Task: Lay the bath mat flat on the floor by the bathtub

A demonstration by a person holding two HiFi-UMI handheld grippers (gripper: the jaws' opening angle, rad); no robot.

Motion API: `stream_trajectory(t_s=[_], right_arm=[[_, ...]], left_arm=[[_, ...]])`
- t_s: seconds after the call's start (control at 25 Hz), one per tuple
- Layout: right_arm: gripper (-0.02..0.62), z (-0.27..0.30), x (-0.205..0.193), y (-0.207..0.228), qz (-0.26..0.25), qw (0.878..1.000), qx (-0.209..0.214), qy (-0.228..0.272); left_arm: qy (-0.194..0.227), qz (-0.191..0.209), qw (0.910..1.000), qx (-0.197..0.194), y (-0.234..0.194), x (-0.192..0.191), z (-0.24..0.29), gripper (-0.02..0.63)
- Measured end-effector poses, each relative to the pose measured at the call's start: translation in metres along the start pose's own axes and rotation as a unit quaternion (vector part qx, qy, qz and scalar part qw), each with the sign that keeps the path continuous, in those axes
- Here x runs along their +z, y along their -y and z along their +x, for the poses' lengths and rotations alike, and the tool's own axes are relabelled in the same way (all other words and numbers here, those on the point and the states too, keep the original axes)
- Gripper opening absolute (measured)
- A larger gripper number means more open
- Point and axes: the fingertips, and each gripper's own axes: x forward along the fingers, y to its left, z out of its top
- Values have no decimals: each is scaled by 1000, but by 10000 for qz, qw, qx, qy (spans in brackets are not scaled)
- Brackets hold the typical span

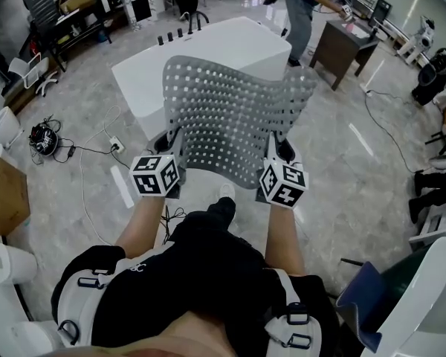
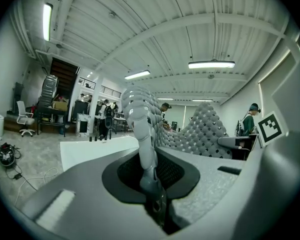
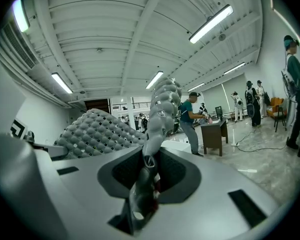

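Note:
A grey perforated bath mat (image 1: 234, 114) hangs stretched in the air between both grippers, in front of the white bathtub (image 1: 201, 58). My left gripper (image 1: 168, 149) is shut on the mat's near left edge, and my right gripper (image 1: 281, 149) is shut on its near right edge. In the left gripper view the mat's edge (image 2: 145, 149) rises out of the jaws and curls away rightwards. The right gripper view shows the mat's edge (image 3: 155, 134) pinched between the jaws, with its knobbly underside (image 3: 97, 131) spread to the left. The far edge waves over the tub.
The bathtub stands on a grey marble floor (image 1: 342, 177). Cables and a power strip (image 1: 115, 146) lie on the left. A cardboard box (image 1: 4, 195) sits far left. A person (image 1: 301, 10) stands at a dark desk (image 1: 346, 47) beyond the tub. My legs and a shoe (image 1: 224, 193) are below the mat.

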Motion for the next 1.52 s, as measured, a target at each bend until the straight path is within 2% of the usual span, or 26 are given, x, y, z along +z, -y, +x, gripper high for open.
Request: stream_trajectory(t_s=[0.24,0.52,0.96,1.36,1.52], right_arm=[[75,37,-4,12,-16,10000,31,-29],[75,94,11,40,-47,10000,43,17],[75,228,45,97,-180,9997,136,-138],[75,356,68,125,-303,9988,264,-286],[76,397,71,140,-191,9987,258,-392]], left_arm=[[62,-39,10000,-12,-8,-1,39,40],[103,-83,9999,-48,-11,9,100,41],[8,-256,9997,-16,-21,30,244,41],[-32,-391,9992,108,-57,52,362,41],[-166,-383,9990,140,-64,58,399,41]])
